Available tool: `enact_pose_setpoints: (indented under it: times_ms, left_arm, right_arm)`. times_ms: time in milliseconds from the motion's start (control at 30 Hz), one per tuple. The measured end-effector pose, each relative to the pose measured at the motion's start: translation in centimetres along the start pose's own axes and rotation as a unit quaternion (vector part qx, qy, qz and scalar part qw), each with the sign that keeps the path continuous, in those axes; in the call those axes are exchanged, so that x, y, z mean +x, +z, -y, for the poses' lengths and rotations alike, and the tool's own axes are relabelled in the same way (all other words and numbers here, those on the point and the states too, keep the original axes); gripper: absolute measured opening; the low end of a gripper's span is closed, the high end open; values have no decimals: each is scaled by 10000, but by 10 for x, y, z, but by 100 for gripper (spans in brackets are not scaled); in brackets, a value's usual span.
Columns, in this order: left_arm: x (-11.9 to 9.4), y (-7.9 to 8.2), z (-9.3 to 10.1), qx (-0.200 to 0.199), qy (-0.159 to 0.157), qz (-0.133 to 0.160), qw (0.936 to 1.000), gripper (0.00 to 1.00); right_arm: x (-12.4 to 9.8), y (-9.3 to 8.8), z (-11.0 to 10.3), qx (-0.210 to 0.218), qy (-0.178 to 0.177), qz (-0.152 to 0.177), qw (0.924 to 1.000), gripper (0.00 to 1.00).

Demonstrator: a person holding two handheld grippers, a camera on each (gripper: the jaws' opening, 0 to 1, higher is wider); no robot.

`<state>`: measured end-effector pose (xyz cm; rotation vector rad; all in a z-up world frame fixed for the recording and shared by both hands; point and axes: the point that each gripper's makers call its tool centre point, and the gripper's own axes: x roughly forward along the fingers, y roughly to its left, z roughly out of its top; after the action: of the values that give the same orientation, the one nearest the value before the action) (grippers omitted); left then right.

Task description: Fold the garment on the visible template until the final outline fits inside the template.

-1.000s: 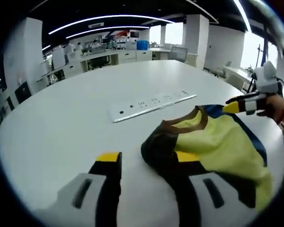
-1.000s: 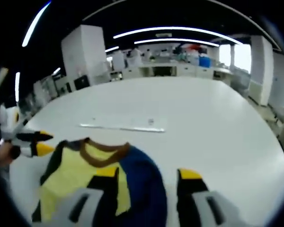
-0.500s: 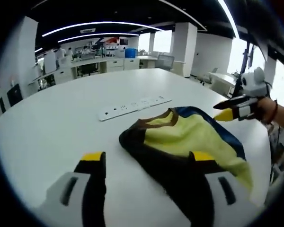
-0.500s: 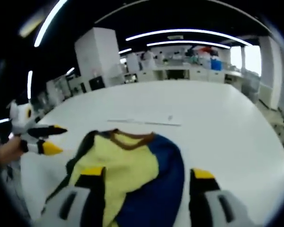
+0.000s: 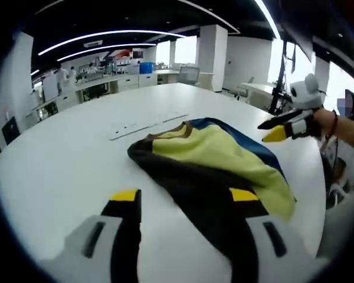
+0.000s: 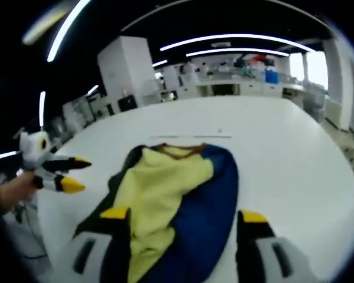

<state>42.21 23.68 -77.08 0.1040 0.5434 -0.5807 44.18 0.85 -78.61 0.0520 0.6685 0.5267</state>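
A yellow, black and blue garment (image 5: 218, 154) lies crumpled in a heap on the round white table (image 5: 59, 159), brown collar toward the far side. My left gripper (image 5: 184, 197) is open just short of it, and its right jaw overlaps the black cloth in the left gripper view. My right gripper (image 5: 275, 128), held by a hand, hovers open past the garment's blue edge. In the right gripper view the garment (image 6: 159, 183) spreads between the wide-apart jaws of my right gripper (image 6: 184, 215), and the left gripper (image 6: 68, 175) hangs open at the left.
A long white strip with sockets (image 5: 143, 125) lies flat on the table beyond the garment, also seen as a thin white strip (image 6: 192, 137). The table edge (image 5: 318, 177) runs close by the garment's near right side. Desks and pillars stand far behind.
Both views have swung, so the garment now sits more central and nearer in each. The heap itself looks the same. Both grippers stay open and hold nothing.
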Motion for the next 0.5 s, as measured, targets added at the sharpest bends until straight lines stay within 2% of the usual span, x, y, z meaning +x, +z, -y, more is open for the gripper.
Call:
enact_pose_setpoints:
  times_ms: [100, 267, 500]
  left_arm:
    - [-8, -6, 14, 64, -74, -13, 10000, 53]
    - [-13, -13, 21, 90, -153, -21, 9998, 46]
    - [-13, -38, 35, 1, -129, -186, 9997, 41]
  right_arm:
    - [-6, -10, -2, 12, -37, -47, 10000, 69]
    - [-18, -31, -8, 186, -194, -42, 9996, 65]
    - [-17, -56, -3, 250, -442, -137, 9986, 57]
